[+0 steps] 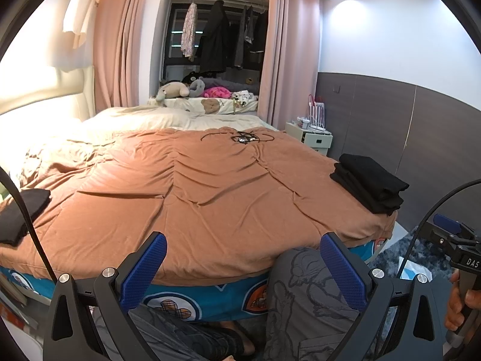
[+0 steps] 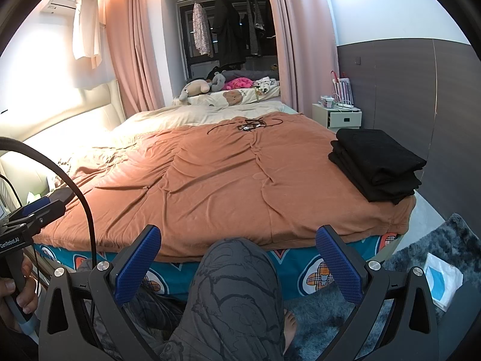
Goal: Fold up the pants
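Folded black pants (image 2: 377, 165) stacked on the brown blanket (image 2: 216, 180), at its right edge near the foot corner of the bed. More black fabric (image 1: 21, 213) at the blanket's opposite, left edge. Tangled black cord (image 2: 249, 124) near the blanket's far end. Left claw (image 1: 242, 269) released, blue pads spread wide, holding nothing, short of the blanket's near edge. Right claw (image 2: 240, 263) likewise released and empty. "GenRobot.AI" readable on the left handle, "DAS" on the right.
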The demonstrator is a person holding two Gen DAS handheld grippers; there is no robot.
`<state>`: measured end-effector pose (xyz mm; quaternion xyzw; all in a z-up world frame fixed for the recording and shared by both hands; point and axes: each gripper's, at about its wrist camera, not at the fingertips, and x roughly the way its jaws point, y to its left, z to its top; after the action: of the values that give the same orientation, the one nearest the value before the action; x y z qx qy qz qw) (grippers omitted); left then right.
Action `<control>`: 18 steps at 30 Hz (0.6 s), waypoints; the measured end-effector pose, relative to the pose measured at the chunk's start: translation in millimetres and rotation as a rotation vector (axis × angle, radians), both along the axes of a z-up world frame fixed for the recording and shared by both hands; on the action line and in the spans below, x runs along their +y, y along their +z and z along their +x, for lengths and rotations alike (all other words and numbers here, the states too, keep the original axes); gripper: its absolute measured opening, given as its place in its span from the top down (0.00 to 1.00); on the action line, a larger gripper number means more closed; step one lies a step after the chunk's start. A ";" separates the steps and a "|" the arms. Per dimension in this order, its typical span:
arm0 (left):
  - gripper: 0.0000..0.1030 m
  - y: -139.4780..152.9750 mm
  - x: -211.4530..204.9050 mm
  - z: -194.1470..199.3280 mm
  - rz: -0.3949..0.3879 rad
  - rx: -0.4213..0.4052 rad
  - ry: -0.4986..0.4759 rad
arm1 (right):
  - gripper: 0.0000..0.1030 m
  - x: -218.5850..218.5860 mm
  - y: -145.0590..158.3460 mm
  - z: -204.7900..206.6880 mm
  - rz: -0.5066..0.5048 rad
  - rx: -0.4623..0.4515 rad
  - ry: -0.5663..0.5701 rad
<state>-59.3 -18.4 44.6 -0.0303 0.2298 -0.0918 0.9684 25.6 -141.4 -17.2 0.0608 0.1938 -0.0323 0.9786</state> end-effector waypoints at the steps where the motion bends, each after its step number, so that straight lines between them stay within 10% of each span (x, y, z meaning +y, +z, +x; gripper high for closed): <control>1: 0.00 -0.3 0.4 0.2 0.002 0.000 0.001 | 0.00 0.0 0.0 0.0 0.001 0.000 0.000; 18: 0.00 3.4 -1.5 -1.5 0.003 -0.004 0.002 | 0.00 -1.5 0.3 -0.8 0.001 0.001 0.003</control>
<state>-60.8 -20.0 48.0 -0.0291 0.2278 -0.0904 0.9691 24.8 -142.9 -16.9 0.0609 0.1942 -0.0309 0.9786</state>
